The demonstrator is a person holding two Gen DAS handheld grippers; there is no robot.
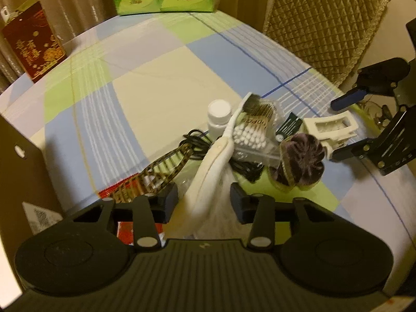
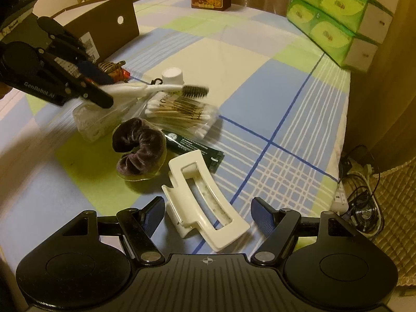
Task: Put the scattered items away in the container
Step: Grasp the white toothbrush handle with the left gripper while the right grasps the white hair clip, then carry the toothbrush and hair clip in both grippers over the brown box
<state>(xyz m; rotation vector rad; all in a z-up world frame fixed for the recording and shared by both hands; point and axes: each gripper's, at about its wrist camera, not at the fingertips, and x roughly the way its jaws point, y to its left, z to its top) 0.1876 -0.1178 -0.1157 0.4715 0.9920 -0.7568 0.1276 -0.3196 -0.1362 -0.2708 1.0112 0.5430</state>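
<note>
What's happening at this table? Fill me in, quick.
A person is tidying with a hand-held gripper in each hand. The left hand-held gripper straddles the white toothbrush handle; whether its pads press yet is unclear. The right hand-held gripper hangs open around the white hair clip, not gripping it. The scrunchie and cotton swabs lie on the cloth, outside the cardboard box.

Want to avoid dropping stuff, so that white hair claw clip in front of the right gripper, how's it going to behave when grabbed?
The white hair claw clip looks like rigid glossy plastic, so probably stiff and a bit slippery against the pads. Its open frame suggests it is light. It lies flat on the tablecloth, so it seems unlikely to roll, though squeezing its ends might spring it open.
</note>
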